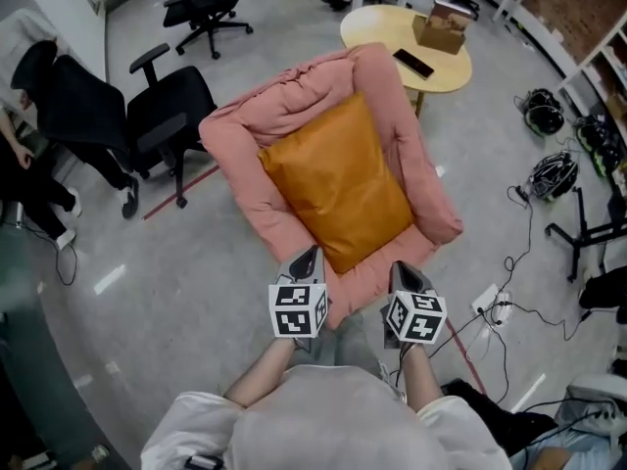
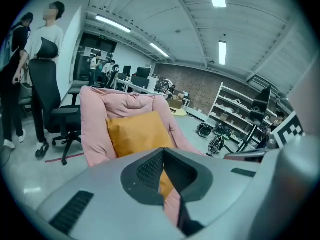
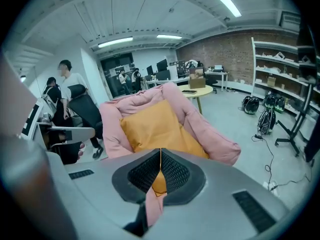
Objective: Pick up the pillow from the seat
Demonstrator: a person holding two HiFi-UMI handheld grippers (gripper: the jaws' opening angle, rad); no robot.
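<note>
Nothing legible here, only black-and-white square code markers on the left white cube (image 1: 297,309) and the right white cube (image 1: 415,317), just before the pink padded seat (image 1: 235,130).

Orange rectangular pillow (image 1: 338,189): you see a smooth cover with a faint, leather-like sheen and soft creases.
Pink padded seat (image 1: 235,130): matt cloth, plump, wrinkled along its rolled edges.
Left gripper (image 1: 310,255) and right gripper (image 1: 404,270): the shells you hold look like smooth grey plastic with a matt finish.
Black jaw pads (image 3: 147,174): finely ribbed and rubbery-looking.
Square-marker cube (image 1: 297,309): flat matt faces, black print on white.
Grey floor (image 1: 196,262): polished, glossy enough to show you pale light streaks.
Round pale table (image 1: 377,27): smooth top that looks like wood.
Small brown box (image 1: 439,32): dull cardboard.
Black office chair (image 1: 167,116): matt upholstery.
</note>
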